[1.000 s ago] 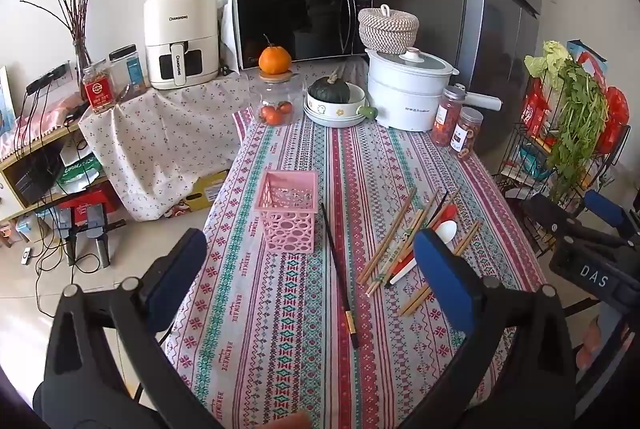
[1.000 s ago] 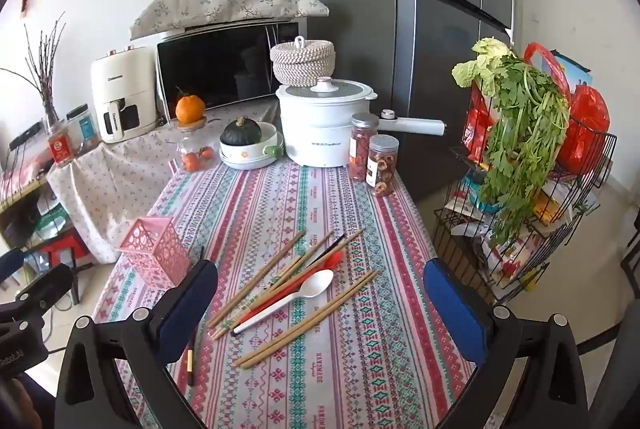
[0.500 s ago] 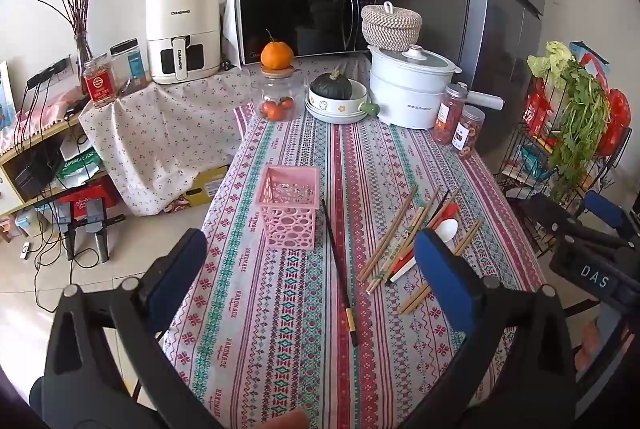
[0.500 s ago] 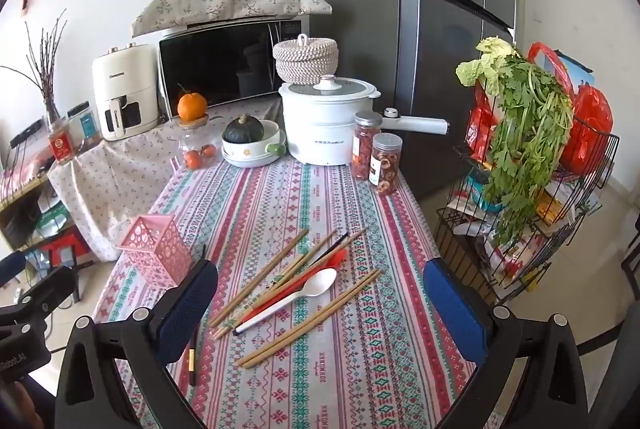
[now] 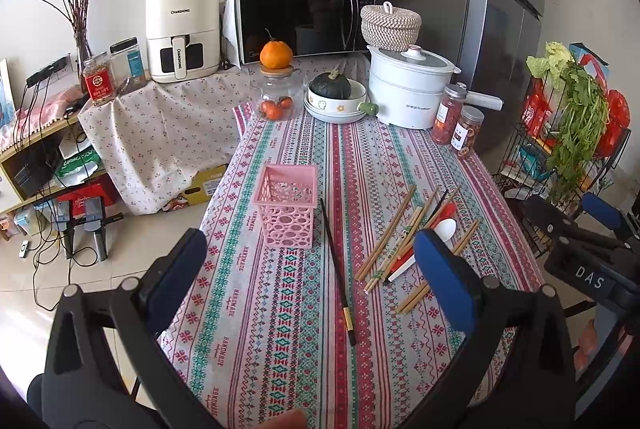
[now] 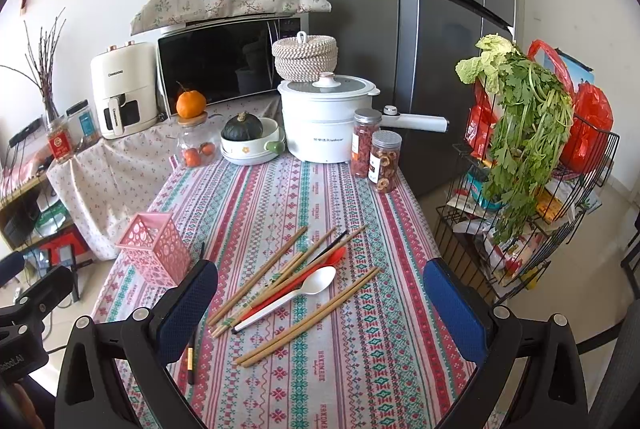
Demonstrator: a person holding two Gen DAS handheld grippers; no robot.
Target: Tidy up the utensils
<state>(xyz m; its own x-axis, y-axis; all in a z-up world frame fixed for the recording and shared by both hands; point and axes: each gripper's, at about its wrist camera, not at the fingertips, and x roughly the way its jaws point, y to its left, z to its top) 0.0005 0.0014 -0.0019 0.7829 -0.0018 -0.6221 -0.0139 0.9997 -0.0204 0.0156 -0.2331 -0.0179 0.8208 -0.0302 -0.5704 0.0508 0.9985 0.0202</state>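
Observation:
A pink perforated basket [image 5: 287, 207] [image 6: 154, 253] stands upright and empty on the patterned tablecloth [image 5: 304, 329]. A black chopstick [image 5: 338, 271] lies beside it. To the right lie several wooden chopsticks [image 6: 308, 317], a white spoon [image 6: 294, 295] and a red spoon [image 6: 320, 263] in a loose pile. My left gripper [image 5: 310, 275] is open and empty above the table's near end. My right gripper [image 6: 320, 309] is open and empty, hovering short of the utensil pile.
At the table's far end stand a white pot [image 5: 408, 91], two spice jars [image 6: 376, 155], a bowl with a squash [image 5: 334, 97] and a glass jar topped by an orange [image 5: 276, 87]. A wire rack with greens [image 6: 524, 165] stands right of the table. A microwave [image 5: 304, 15] sits behind.
Both views have shifted slightly, as both grippers rose or tilted a little. Nothing on the table has moved.

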